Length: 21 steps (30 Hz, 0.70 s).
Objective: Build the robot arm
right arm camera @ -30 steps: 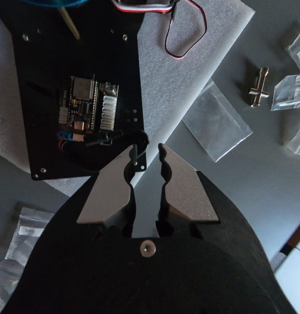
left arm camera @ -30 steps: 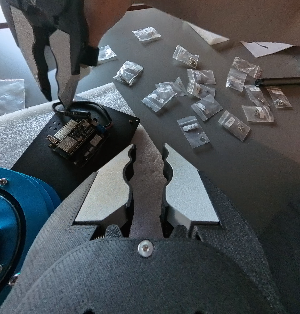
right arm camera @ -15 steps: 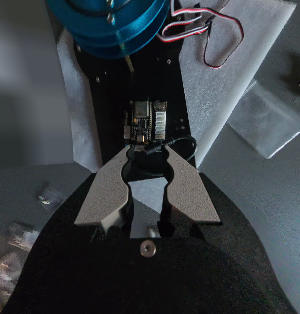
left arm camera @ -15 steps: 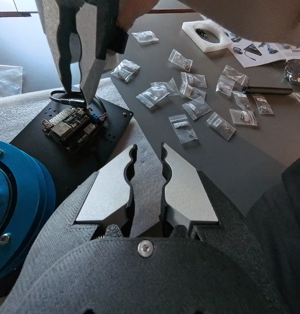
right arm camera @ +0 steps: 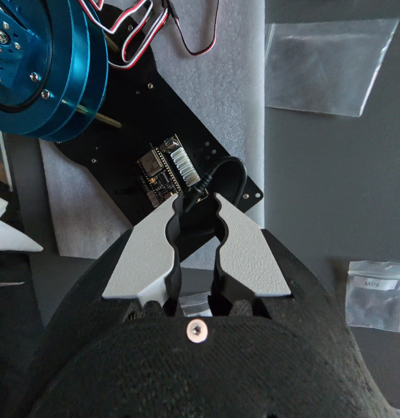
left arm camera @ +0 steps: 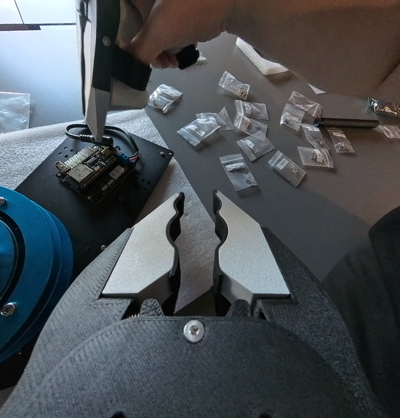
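Note:
A black base plate [left arm camera: 104, 210] lies on a white foam sheet [left arm camera: 149, 126] and carries a small circuit board [left arm camera: 95, 167], also in the right wrist view [right arm camera: 162, 174]. A black barrel plug [right arm camera: 200, 184] on a looped black cable lies by the board's edge. My right gripper [right arm camera: 197, 196] is open, its tips on either side of the plug's end, the left fingertip [right arm camera: 175, 199] closest. In the left wrist view it comes down from above, tip on the plug [left arm camera: 97, 138]. My left gripper [left arm camera: 197, 196] is open and empty, hovering over the foam's edge.
A blue metal disc assembly [left arm camera: 20, 260] stands on the plate's far end, with red, white and black wires [right arm camera: 149, 34] beside it. Several small clear bags of hardware [left arm camera: 251, 144] and a black cylinder [left arm camera: 346, 123] lie on the dark table. A large clear bag [right arm camera: 325, 65] lies beside the foam. My left gripper is the nearer one to the black cylinder [left arm camera: 346, 123]: about 40 cm, against 45 cm.
My right gripper has swung over the plate towards the board, and its jaws have narrowed around the plug's end. My left gripper has stayed open and barely shifted.

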{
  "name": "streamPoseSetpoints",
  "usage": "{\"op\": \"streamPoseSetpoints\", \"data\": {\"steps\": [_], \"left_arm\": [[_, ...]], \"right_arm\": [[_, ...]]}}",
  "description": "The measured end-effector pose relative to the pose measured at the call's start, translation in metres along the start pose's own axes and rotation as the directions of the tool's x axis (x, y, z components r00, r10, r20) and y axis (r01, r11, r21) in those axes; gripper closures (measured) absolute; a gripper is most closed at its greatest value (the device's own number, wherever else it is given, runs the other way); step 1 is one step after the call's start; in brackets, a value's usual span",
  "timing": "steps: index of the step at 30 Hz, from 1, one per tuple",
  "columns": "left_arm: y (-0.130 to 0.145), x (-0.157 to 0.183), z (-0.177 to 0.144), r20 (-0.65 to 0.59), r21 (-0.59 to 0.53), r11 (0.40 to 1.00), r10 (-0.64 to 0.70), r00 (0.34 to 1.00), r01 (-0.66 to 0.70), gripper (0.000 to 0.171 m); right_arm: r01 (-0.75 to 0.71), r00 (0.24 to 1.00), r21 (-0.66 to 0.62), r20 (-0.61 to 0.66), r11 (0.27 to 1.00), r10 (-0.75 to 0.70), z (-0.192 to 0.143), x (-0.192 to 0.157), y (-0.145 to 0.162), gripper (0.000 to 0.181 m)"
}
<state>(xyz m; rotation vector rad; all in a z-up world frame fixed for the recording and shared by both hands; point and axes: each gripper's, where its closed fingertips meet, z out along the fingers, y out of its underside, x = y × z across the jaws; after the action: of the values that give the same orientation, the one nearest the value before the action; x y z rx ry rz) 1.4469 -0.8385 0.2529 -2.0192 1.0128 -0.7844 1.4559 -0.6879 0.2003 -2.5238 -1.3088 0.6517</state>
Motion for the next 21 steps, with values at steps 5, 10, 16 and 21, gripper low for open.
{"op": "streamPoseSetpoints", "data": {"steps": [5,10,16,21], "left_arm": [[0.000,-0.001,-0.002,0.004,0.010,1.000,0.000,1.000,0.000,0.148],[0.004,-0.005,-0.007,0.009,0.031,0.999,-0.025,1.000,0.025,0.149],[0.012,-0.011,-0.013,0.018,0.038,0.998,-0.053,0.998,0.053,0.150],[0.012,-0.011,-0.015,0.017,0.044,0.997,-0.056,0.998,0.055,0.151]], "right_arm": [[-0.032,0.999,-0.062,0.006,0.998,0.032,0.007,-0.006,0.006,0.166],[-0.040,0.999,-0.068,-0.023,0.997,0.038,0.002,-0.003,0.007,0.169],[-0.099,0.995,-0.041,0.009,0.994,0.100,-0.004,-0.001,0.007,0.170],[-0.075,0.997,-0.052,0.029,0.996,0.077,-0.009,0.000,0.012,0.170]]}}
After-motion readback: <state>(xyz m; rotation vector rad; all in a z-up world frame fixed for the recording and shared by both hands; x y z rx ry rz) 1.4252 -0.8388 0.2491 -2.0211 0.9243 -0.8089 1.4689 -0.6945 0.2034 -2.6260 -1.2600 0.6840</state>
